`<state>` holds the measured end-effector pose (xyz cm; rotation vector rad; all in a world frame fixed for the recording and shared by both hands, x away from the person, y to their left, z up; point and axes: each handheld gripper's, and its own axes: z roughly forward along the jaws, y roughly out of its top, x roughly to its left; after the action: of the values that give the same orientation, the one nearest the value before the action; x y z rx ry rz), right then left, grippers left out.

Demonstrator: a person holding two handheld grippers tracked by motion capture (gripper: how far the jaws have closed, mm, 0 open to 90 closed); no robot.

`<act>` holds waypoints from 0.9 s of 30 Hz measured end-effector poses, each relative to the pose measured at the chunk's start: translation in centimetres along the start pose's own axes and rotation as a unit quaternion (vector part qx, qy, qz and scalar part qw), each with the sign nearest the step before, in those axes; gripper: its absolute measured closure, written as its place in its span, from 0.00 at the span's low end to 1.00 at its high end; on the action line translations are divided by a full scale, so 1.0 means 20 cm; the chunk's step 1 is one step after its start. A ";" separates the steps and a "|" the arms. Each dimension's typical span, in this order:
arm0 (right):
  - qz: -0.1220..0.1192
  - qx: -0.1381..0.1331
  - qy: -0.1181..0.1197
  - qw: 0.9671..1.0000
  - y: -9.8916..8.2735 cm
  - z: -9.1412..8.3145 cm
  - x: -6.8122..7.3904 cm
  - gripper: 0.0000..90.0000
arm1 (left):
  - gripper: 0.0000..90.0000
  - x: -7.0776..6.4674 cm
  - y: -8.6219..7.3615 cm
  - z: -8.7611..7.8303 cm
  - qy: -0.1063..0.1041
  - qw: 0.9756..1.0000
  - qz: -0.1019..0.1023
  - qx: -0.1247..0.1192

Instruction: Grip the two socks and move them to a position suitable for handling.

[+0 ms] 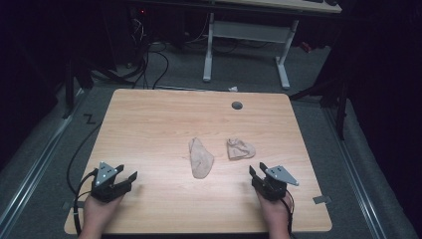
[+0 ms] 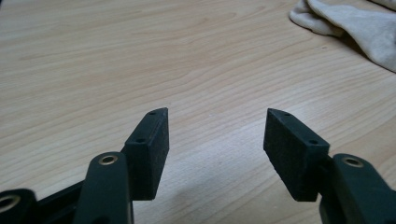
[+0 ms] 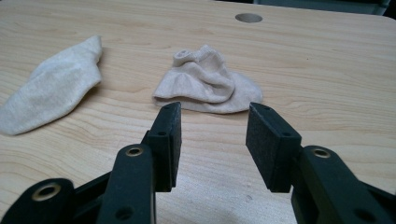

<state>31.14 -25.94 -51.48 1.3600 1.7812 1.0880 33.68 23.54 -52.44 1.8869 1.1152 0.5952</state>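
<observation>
1. The pale wooden table with rounded corners (image 1: 149, 124) takes up the middle of the high view. Its far edge runs across the upper part of the frame and its near edge along the bottom, where the person's hands come in.
2. Most of the board is bare. The whole left half and the far strip lie open, with only a small round grey hole (image 1: 237, 105) near the far edge, right of centre.
3. Two beige cloth socks lie right of centre and apart from each other. The flat, stretched-out beige sock (image 1: 200, 158) lies lengthwise at the middle of the frame. The crumpled beige sock (image 1: 240, 148) sits just to its right.
4. The left black two-jaw gripper (image 1: 119, 180) rests at the lower left, close to the near edge and well apart from both socks. Its jaws stand wide with only bare wood between them, as the left gripper view (image 2: 215, 140) shows. The flat sock reaches into that view's upper right corner (image 2: 345, 25).
5. The right black two-jaw gripper (image 1: 259, 174) sits at the lower right, near the crumpled sock but not touching it. In the right gripper view (image 3: 212, 135) the jaws gape and hold nothing. The crumpled sock (image 3: 208, 84) lies just beyond their tips, and the flat one (image 3: 51, 86) is off at the left.
6. Count: two socks, two grippers, two hands, one hole, one table.
7. Beyond the far edge, at the top of the frame, there is grey floor, dark cables (image 1: 149, 59) and a white desk frame (image 1: 246, 32).
</observation>
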 end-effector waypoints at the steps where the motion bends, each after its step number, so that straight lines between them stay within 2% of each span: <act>1: 0.000 0.000 0.000 1.000 0.00 0.00 0.00 0.63 | 0.46 0.00 0.00 0.00 0.000 1.000 0.000 0.000; 2: -0.004 0.001 -0.002 1.000 0.00 0.01 0.01 0.64 | 0.45 -0.01 0.00 0.01 -0.009 1.000 -0.004 0.003; 3: -0.004 0.001 -0.002 1.000 0.00 0.01 0.01 0.64 | 0.45 -0.01 0.00 0.01 -0.009 1.000 -0.004 0.003; 6: -0.009 0.007 0.002 1.000 -0.02 0.00 0.00 0.66 | 0.44 -0.04 0.02 0.03 -0.014 1.000 0.006 0.002; 12: -0.001 0.010 0.009 1.000 -0.03 0.00 -0.03 0.65 | 0.44 -0.06 0.03 0.05 -0.023 1.000 0.007 0.001; 16: -0.001 0.005 0.010 1.000 -0.02 0.00 -0.03 0.64 | 0.44 -0.06 0.02 0.04 -0.023 1.000 0.015 0.008; 21: -0.007 0.006 0.016 1.000 -0.02 0.00 -0.01 0.63 | 0.45 -0.05 0.02 0.04 -0.026 1.000 0.005 0.005; 27: -0.008 0.003 0.020 1.000 -0.02 -0.01 0.00 0.63 | 0.46 -0.05 0.02 0.04 -0.032 0.999 0.011 0.006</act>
<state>30.80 -26.01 -51.77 1.3340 1.8221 1.1093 33.97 22.14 -52.57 1.9172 1.0618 0.5379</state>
